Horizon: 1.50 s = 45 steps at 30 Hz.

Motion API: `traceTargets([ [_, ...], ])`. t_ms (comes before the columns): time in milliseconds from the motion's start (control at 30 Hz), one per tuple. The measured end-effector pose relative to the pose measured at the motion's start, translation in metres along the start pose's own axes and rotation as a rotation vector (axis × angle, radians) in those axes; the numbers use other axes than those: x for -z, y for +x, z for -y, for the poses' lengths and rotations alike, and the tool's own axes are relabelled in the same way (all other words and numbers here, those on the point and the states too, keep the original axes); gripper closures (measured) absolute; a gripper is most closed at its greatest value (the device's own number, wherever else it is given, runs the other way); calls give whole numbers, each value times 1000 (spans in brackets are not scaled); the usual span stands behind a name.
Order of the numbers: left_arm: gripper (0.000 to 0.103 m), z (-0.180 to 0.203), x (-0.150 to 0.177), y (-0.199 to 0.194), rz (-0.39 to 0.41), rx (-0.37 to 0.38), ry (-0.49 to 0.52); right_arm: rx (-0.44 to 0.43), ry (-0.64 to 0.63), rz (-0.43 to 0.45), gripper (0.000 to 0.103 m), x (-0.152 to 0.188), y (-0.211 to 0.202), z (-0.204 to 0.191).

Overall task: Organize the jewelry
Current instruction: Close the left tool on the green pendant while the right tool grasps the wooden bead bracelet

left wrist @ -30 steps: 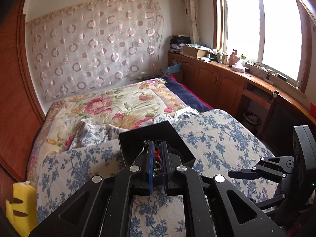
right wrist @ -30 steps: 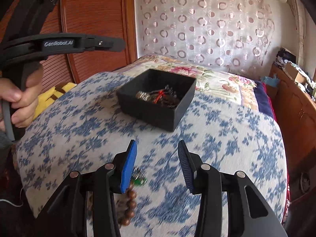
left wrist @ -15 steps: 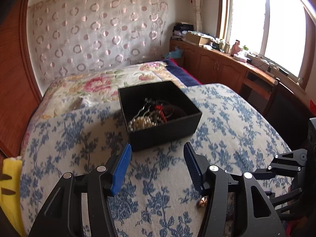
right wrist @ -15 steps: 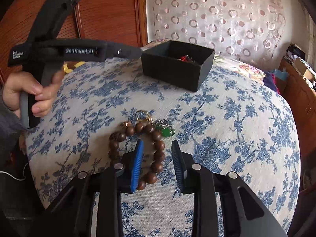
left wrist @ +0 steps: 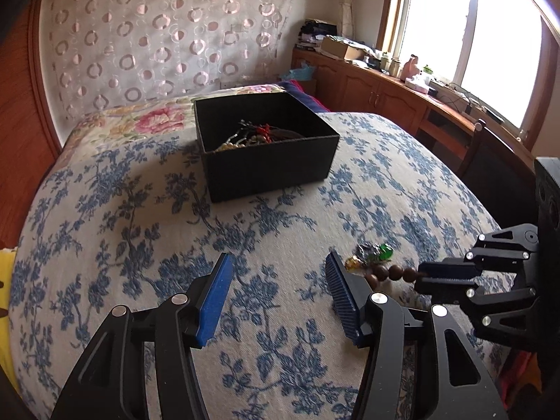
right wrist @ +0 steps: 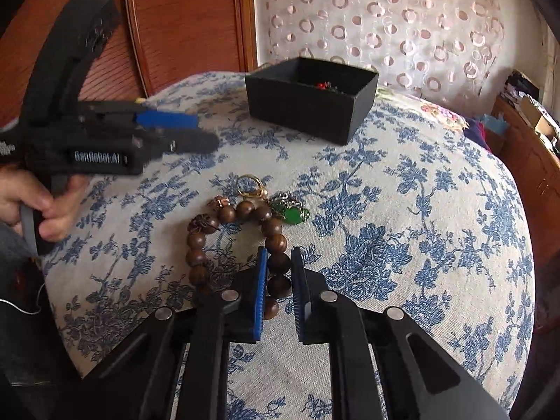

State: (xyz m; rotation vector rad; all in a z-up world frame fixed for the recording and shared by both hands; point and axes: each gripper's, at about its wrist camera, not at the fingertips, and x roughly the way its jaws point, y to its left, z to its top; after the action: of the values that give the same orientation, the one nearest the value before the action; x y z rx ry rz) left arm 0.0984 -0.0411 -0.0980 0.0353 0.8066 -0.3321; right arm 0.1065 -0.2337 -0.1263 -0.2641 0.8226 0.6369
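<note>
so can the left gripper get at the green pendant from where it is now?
Probably yes. The left gripper is open and holds nothing, and the green pendant lies uncovered on the bedspread just right of its fingers. The right gripper, closed around the wooden bead bracelet beside it, could crowd the approach.

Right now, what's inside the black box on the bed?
The black box holds a tangle of jewelry: pale beads, something red, dark strands. Its near wall hides the bottom and anything lying lower, so a full count is not possible.
</note>
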Motion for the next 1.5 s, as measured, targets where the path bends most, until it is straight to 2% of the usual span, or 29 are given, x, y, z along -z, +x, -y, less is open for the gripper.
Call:
traceTargets([
  [267, 50, 11, 5, 2, -10, 13, 13, 3, 45, 141, 88, -6, -46, 6],
  [433, 50, 16, 6, 6, -15, 21, 14, 35, 58, 178, 88, -6, -64, 16],
  [833, 50, 58, -6, 16, -23, 64, 118, 107, 115, 136, 88, 22, -64, 42],
  [1033, 59, 77, -11, 31, -53, 103, 159, 103, 158, 117, 88, 31, -59, 56],
  [1200, 69, 83, -11, 44, -86, 106, 172, 95, 173, 115, 88, 35, -55, 58],
  [1500, 69, 89, -15, 55, -108, 67, 209, 93, 178, 115, 88, 39, -56, 59],
])
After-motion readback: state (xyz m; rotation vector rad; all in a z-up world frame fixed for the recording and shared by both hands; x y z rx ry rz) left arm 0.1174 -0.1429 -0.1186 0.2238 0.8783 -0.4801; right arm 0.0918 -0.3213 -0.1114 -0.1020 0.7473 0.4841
